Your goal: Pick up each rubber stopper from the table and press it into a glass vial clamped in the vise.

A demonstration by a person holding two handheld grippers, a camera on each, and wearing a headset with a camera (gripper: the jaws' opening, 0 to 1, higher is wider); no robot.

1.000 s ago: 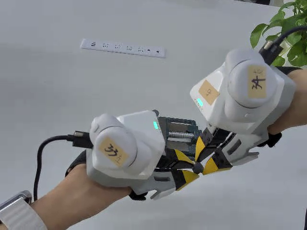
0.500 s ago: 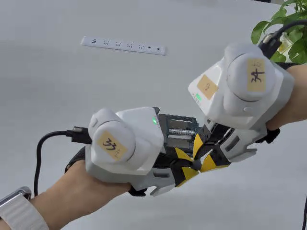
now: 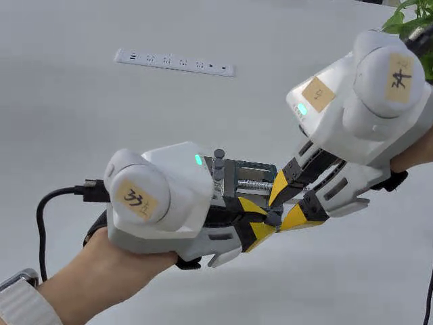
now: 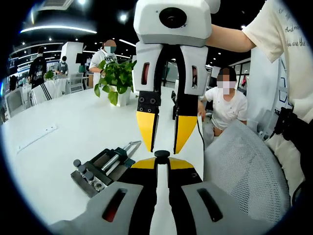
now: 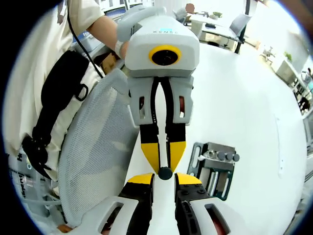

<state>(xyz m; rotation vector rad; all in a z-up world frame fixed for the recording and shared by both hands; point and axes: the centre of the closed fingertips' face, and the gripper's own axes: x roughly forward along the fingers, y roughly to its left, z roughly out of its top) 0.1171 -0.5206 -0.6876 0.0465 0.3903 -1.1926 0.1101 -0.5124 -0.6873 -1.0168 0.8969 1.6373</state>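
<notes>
One white, smooth table (image 3: 81, 135) spans an open-plan office; a flat power strip (image 3: 174, 64) lies far left. Nearer, the left tool (image 4: 162, 165) is pinched onto a dark, round rubber stopper (image 4: 162, 154), just beside the grey metal vise (image 3: 247, 179). The right tool (image 4: 164, 147), jaws slightly parted, hovers at the stopper; a leafy plant (image 3: 406, 17) stands far right.

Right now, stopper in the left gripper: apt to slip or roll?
The stopper sits at the left gripper's very tips, so it may pop out. It looks round and small: probably light, likely to roll on the smooth table if dropped.
</notes>
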